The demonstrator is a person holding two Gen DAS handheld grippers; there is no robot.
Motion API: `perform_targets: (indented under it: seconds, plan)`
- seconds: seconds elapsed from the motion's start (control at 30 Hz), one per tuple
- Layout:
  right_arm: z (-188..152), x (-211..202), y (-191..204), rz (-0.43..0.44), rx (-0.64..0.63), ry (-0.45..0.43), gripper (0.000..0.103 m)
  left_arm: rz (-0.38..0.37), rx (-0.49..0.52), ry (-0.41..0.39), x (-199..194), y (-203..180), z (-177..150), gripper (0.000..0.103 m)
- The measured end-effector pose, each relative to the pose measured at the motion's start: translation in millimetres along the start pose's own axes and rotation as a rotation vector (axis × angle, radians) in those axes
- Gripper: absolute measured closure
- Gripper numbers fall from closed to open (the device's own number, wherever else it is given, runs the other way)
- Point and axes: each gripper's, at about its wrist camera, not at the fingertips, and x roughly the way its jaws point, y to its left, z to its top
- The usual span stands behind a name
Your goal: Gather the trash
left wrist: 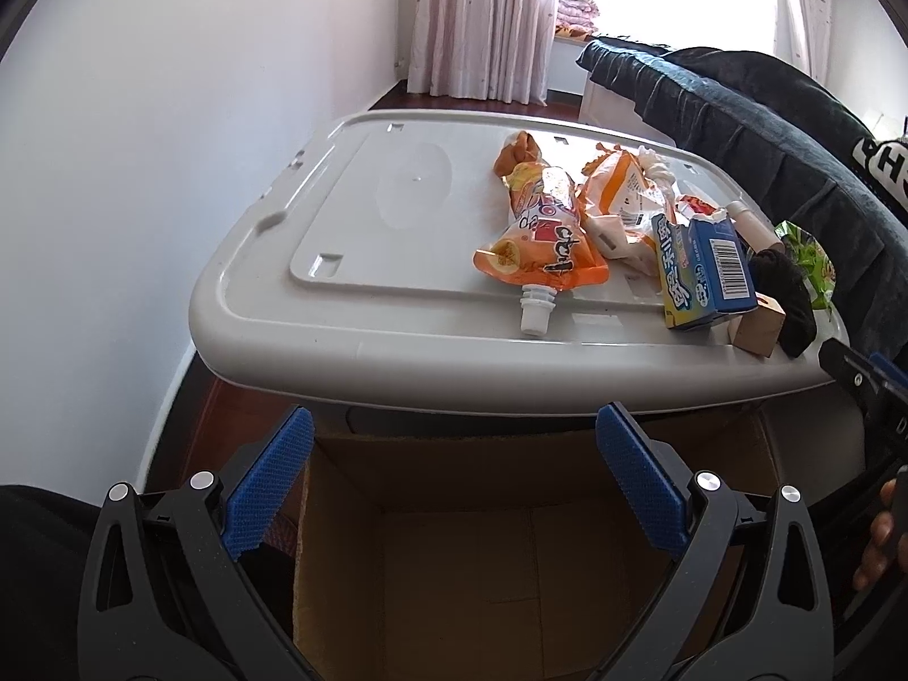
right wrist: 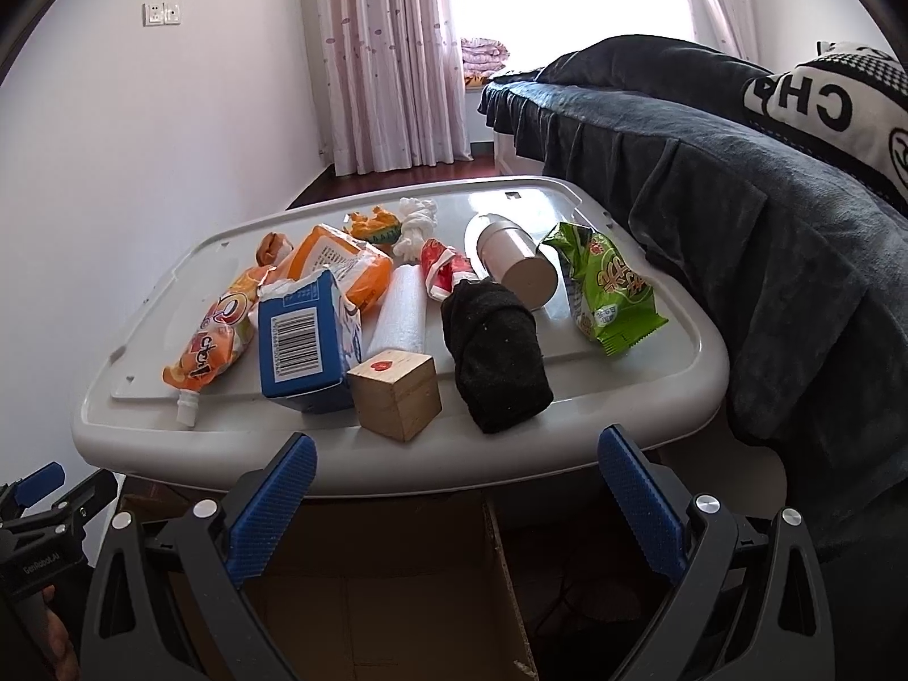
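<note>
Hovering wide apart w/ nothing held, left gripper [left wrist: 454,488] sits over cardboard box [left wrist: 511,556]; orange pouch [left wrist: 539,238] lies ahead-right on surface [left wrist: 340,329], spout toward it. Right gripper [right wrist: 457,511] also gapes, nearer blue carton [right wrist: 303,346].

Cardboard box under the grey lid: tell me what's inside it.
The cardboard box shows only its bare brown floor; nothing lies in the visible part. The grey lid and both open grippers cover its edges.
</note>
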Motion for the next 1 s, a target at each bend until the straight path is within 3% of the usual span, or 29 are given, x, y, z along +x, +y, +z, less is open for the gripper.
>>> perform_targets:
  seconds: [0.23, 0.43, 0.6, 0.77, 0.9, 1.0]
  plan:
    - [18.6, 0.5, -7.5, -0.014, -0.019, 0.003, 0.005, -0.001, 0.024, -0.008, -0.9, -5.6, -0.6, 0.006]
    - [36.5, 5.3, -12.2, 0.025, -0.018, 0.012, 0.005, 0.006, 0.046, -0.020, -8.2, -9.2, -5.3, 0.006]
    - [57.2, 36.2, -21.2, 0.081, -0.011, 0.091, 0.006, 0.015, 0.079, -0.036, -15.6, -15.4, -9.9, 0.006]
    - [64.9, 79.4, -28.0, 0.111, 0.030, 0.181, 0.023, 0.001, 0.088, -0.012, -13.3, -19.2, -12.2, 0.006]
    - [62.3, 118.3, -31.4, 0.123, 0.072, 0.276, 0.052, -0.008, 0.090, 0.001, -12.1, -21.0, -13.0, 0.006]
    - [62.4, 122.0, -25.9, 0.103, 0.047, 0.266, 0.052, -0.013, 0.084, 0.003, -11.8, -19.8, -12.8, 0.006]
